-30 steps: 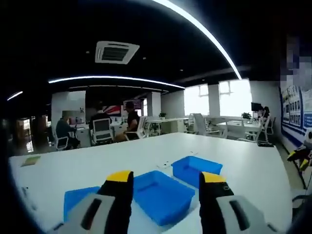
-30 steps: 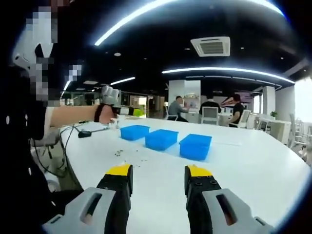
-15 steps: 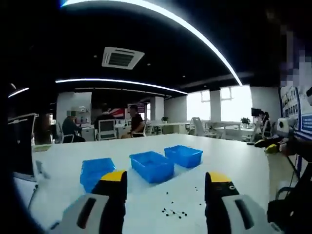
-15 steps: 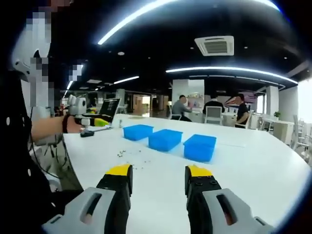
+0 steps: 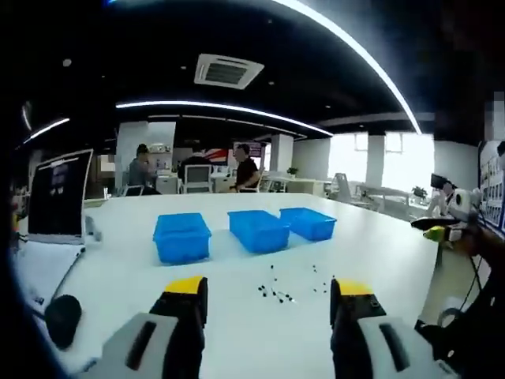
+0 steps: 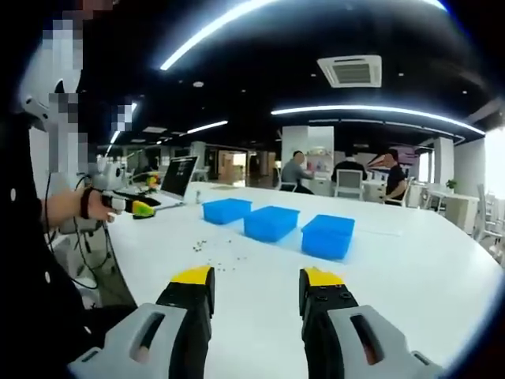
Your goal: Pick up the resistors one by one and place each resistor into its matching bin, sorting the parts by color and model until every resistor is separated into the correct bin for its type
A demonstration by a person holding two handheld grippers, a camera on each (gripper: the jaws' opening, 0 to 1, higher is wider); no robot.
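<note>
In the left gripper view the left gripper (image 5: 269, 288) hangs over the white table (image 5: 126, 268) with its jaws spread and nothing between them, the scattered resistors (image 5: 278, 290) lying just beyond the tips at 12 o'clock and three blue bins (image 5: 260, 229) in a row farther on. In the right gripper view the right gripper (image 6: 256, 280) is likewise spread and empty, the resistors (image 6: 211, 251) at 11 o'clock, the bins (image 6: 272, 223) at 12, and the left gripper (image 6: 132, 206) held out at 9 o'clock near a laptop (image 6: 178, 175)
</note>
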